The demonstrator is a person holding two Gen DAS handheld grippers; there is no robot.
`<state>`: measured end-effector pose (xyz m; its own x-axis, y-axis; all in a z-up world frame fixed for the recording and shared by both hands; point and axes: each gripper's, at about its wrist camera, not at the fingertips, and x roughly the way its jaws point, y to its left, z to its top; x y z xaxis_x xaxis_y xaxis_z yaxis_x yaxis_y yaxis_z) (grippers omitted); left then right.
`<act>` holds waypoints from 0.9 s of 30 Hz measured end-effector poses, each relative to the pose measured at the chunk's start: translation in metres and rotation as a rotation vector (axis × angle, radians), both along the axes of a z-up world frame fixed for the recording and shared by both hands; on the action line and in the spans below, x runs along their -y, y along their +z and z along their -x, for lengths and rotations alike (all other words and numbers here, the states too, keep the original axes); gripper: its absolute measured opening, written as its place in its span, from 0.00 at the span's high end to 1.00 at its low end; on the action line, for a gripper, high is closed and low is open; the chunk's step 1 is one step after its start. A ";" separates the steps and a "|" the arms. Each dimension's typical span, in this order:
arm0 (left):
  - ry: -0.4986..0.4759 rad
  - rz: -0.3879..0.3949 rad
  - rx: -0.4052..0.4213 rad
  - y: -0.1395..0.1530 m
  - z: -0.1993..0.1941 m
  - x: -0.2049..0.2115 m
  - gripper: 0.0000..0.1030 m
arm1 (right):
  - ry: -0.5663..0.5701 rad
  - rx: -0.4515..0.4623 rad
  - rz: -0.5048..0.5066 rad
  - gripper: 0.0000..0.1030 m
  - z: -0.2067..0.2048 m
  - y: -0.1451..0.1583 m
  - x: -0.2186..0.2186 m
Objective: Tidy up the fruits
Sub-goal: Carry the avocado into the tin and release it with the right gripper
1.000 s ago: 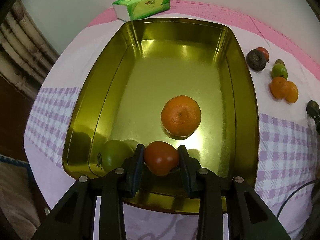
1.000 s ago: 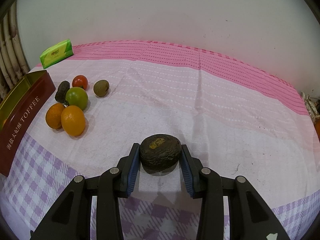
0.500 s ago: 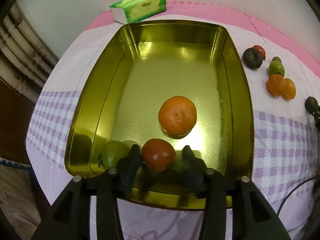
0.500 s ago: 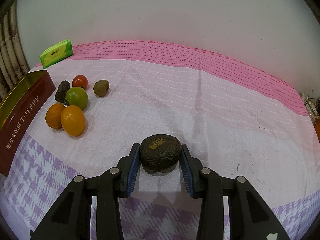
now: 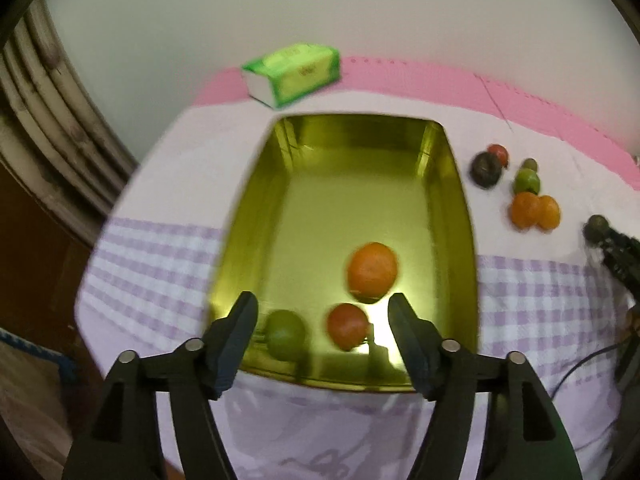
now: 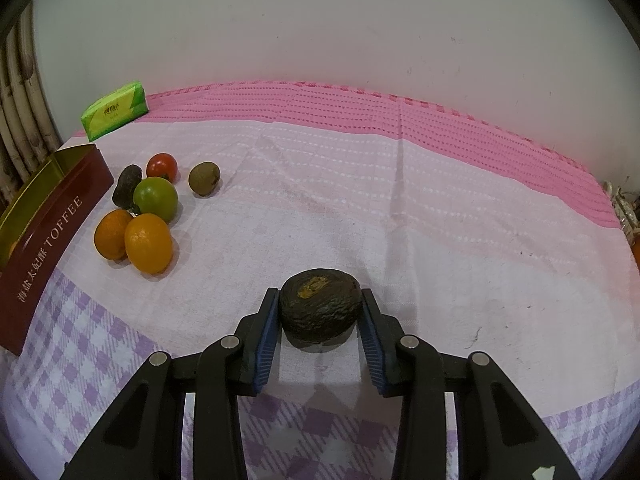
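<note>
The gold tin (image 5: 256,216) holds a red tomato (image 5: 347,325), a green fruit (image 5: 285,334) and an orange (image 5: 372,273). My left gripper (image 5: 322,312) is open and empty, raised above the tin's near end. My right gripper (image 6: 319,310) is shut on a dark wrinkled avocado (image 6: 319,307) that rests on the cloth. On the cloth beside the tin (image 6: 48,224) lie two oranges (image 6: 148,243), a green fruit (image 6: 156,199), a red tomato (image 6: 161,166), a dark avocado (image 6: 126,185) and a kiwi (image 6: 204,178).
A green tissue pack (image 5: 294,73) lies behind the tin near the wall; it also shows in the right wrist view (image 6: 114,110). The pink and purple-checked cloth (image 6: 360,200) covers the table. The right gripper (image 5: 616,252) shows at the left view's right edge.
My left gripper opened, let go of the red tomato in the tin, and pulled up and back. The right gripper has stayed still on the avocado.
</note>
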<state>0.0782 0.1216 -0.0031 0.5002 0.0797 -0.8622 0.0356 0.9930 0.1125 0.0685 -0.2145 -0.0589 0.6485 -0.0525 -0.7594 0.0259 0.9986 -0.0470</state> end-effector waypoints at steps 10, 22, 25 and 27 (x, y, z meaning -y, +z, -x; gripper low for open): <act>0.192 0.039 0.026 0.013 0.017 -0.062 0.31 | 0.259 0.053 -0.135 0.66 0.000 0.058 -0.099; 0.345 0.088 0.006 0.007 0.023 -0.094 0.31 | 0.568 -0.043 -0.124 0.66 0.012 0.050 -0.240; 0.342 0.086 0.012 0.007 0.023 -0.093 0.31 | 0.595 -0.062 -0.100 0.66 0.010 0.042 -0.255; 0.336 0.086 0.013 0.007 0.023 -0.093 0.31 | 0.600 -0.070 -0.097 0.66 0.011 0.038 -0.261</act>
